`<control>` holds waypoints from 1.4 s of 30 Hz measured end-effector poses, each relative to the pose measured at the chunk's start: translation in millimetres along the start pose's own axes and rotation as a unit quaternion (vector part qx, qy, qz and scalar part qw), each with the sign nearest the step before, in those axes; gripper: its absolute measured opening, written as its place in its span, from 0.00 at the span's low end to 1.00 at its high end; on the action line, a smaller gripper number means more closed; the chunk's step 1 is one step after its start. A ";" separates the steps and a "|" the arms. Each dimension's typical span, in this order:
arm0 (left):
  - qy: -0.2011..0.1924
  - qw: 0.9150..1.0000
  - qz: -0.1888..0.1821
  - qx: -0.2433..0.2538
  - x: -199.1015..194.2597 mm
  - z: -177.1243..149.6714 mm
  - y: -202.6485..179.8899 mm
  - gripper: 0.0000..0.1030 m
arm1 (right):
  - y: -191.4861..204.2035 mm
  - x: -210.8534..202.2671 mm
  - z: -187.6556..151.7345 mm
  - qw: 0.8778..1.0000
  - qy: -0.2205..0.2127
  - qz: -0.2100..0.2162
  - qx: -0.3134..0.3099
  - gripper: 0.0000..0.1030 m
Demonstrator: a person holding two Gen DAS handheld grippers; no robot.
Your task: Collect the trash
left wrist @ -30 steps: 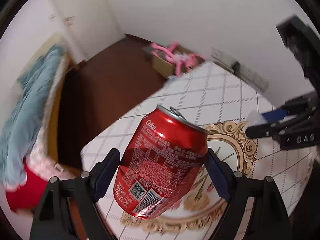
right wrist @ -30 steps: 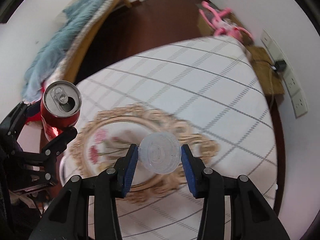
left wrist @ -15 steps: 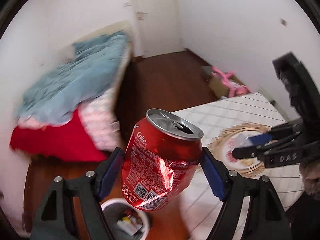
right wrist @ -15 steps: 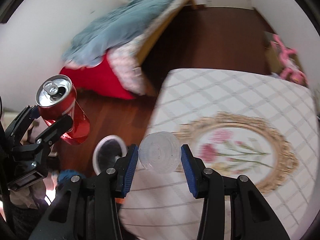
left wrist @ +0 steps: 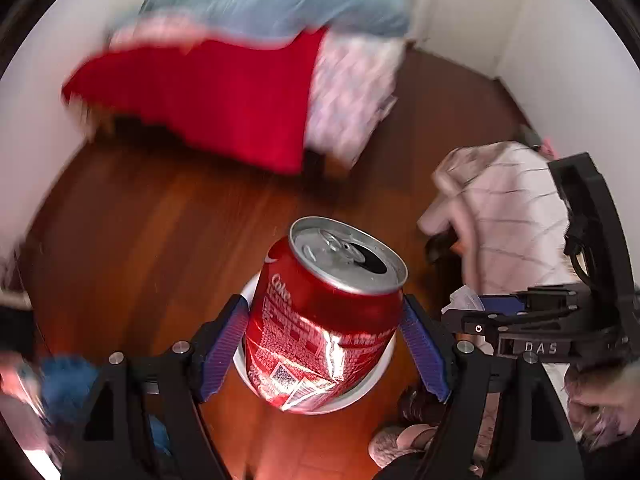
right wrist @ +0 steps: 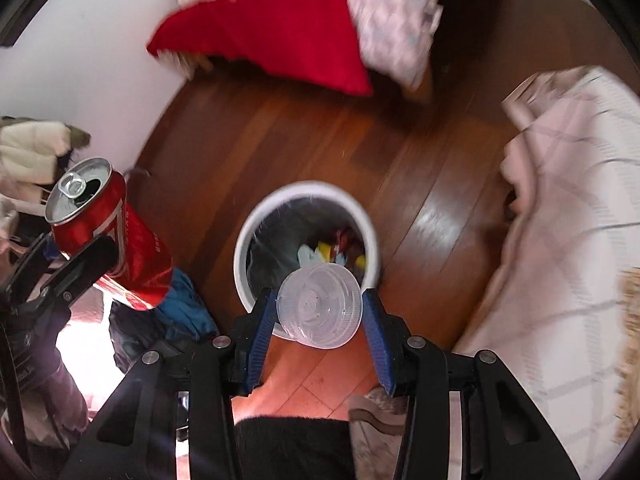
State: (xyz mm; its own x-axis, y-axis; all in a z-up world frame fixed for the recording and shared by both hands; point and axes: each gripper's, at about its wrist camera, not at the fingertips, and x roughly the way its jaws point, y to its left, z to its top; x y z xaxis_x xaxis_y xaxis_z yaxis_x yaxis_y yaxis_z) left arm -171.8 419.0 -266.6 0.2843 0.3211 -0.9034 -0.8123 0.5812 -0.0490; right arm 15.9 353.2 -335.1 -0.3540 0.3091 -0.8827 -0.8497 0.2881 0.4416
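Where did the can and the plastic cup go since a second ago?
Both grippers swung away from the table to the white trash bin on the floor. The red can and clear cup now hang over it. Nothing dropped; both stay gripped.

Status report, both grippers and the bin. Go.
Left gripper shut on cola can. Right gripper shut on clear plastic cup. Both above white bin, nothing blocking.

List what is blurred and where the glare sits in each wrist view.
Left wrist view: the red bedding is smeared by motion, the cola can stays sharp, with white glare low on its side. Right wrist view: the bedding and tablecloth are blurred, the clear plastic lid is sharp, and a sheen lies on the floor beside the bin.
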 end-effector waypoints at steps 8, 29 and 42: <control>0.083 0.987 -0.022 -0.140 86.6 -24.3 57.6 0.73 | 1.3 113.1 20.0 0.997 0.072 -0.034 0.005 0.45; 0.048 0.973 0.092 -0.204 -11.3 -82.9 46.2 0.99 | 23.9 71.6 -3.7 0.991 0.044 -0.113 -0.058 1.00; -0.026 0.981 0.068 -0.181 -149.2 -85.5 -10.9 0.99 | 53.1 -91.1 -64.7 0.994 -0.031 -0.052 -0.089 1.00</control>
State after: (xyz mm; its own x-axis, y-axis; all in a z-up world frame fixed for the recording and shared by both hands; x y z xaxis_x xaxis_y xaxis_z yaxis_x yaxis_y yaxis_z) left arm -248.9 300.9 -167.6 0.1790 0.4205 -0.8894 -0.9694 0.2298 -0.0864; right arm -22.2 281.7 -241.5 -0.2403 0.3421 -0.9084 -0.9381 0.1588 0.3079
